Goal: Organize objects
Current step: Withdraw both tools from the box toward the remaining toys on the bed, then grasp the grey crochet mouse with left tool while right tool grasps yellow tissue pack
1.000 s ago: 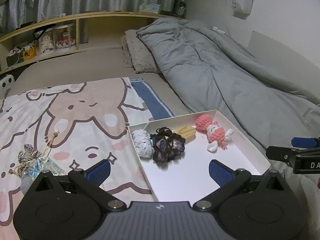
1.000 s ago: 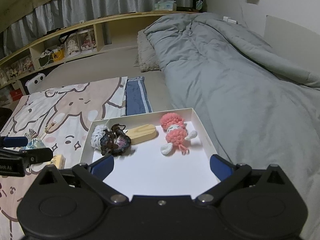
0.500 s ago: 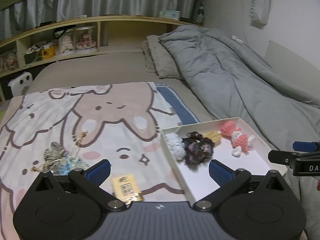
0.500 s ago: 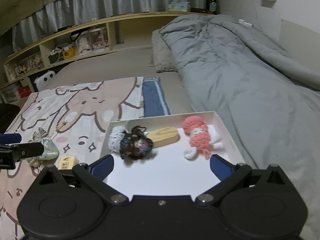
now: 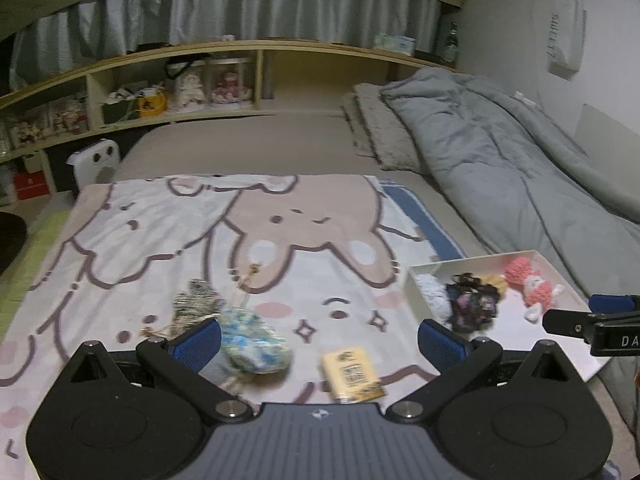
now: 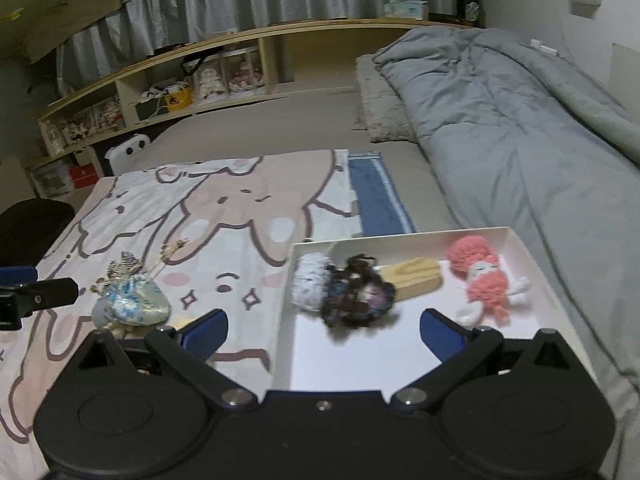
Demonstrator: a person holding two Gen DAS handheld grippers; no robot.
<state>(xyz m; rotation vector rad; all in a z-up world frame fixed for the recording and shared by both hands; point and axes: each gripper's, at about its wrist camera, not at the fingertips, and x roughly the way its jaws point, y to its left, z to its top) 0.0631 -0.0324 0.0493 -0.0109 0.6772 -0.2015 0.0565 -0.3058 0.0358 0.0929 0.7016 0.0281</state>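
Note:
A white tray [image 6: 532, 256] lies on the bed; it also shows in the left wrist view [image 5: 416, 276]. It holds a pale knitted piece [image 6: 310, 280], a dark crocheted piece [image 6: 360, 296], a tan block [image 6: 416, 276] and a pink doll [image 6: 486, 284]. On the cartoon blanket [image 5: 180, 240] lie a blue-white cloth pouch [image 5: 254, 344] and a small yellow packet [image 5: 352, 372]. My left gripper [image 5: 320, 338] is open and empty just above the pouch and packet. My right gripper [image 6: 322, 330] is open and empty over the tray's near left part.
A grey duvet [image 5: 520, 176] covers the bed's right side, with a pillow [image 5: 380, 136] at its head. Wooden shelves [image 5: 160, 92] with dolls and boxes run along the back. The pouch [image 6: 132, 308] lies left of the tray in the right wrist view.
My left gripper has swung left from over the tray to over the pouch and packet on the blanket. My right gripper has shifted left, toward the tray's left edge.

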